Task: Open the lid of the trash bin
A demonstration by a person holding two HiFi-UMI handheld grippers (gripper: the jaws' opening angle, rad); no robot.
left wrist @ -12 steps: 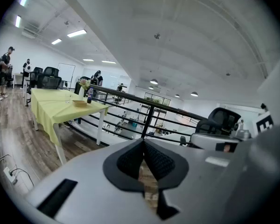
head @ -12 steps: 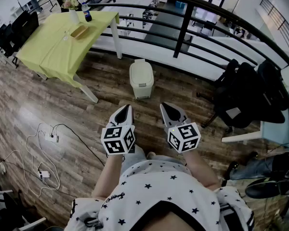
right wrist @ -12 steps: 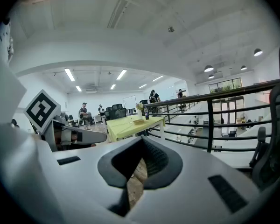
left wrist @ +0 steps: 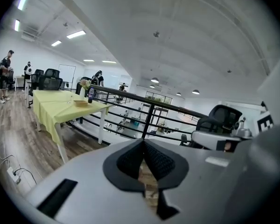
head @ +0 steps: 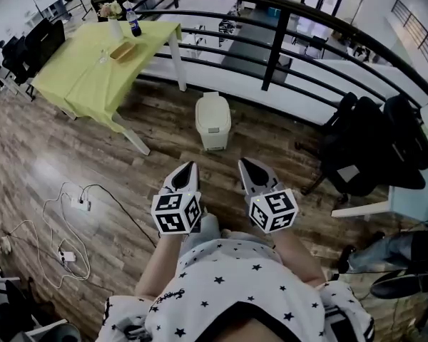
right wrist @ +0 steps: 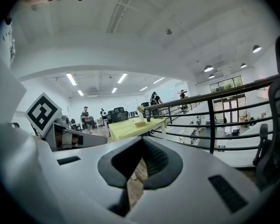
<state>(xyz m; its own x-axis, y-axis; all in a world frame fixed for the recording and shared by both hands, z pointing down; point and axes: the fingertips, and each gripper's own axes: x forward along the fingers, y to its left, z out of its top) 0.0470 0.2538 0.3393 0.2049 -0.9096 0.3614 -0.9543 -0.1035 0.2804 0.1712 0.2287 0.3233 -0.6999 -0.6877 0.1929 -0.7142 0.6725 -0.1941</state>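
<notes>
In the head view a cream trash bin (head: 213, 122) stands on the wooden floor just before the railing, with its lid down. Both grippers are held close to the person's body, a short way in front of the bin and apart from it. My left gripper (head: 190, 166) points at the bin with its jaws together and nothing between them. My right gripper (head: 245, 163) is beside it, also shut and empty. The left gripper view shows its pads (left wrist: 151, 158) meeting at the tip; the right gripper view shows the same (right wrist: 151, 158). The bin is hidden behind the jaws in both gripper views.
A table with a yellow-green cloth (head: 85, 66) stands to the left of the bin, carrying a bottle (head: 133, 24) and a small tray. A black railing (head: 273, 43) runs behind the bin. A black office chair (head: 367, 148) is at the right. Power strips and cables (head: 73, 212) lie on the floor at left.
The view has shifted a little forward, so the bin and table sit slightly lower and further right in the frame. Both grippers stay shut and side by side.
</notes>
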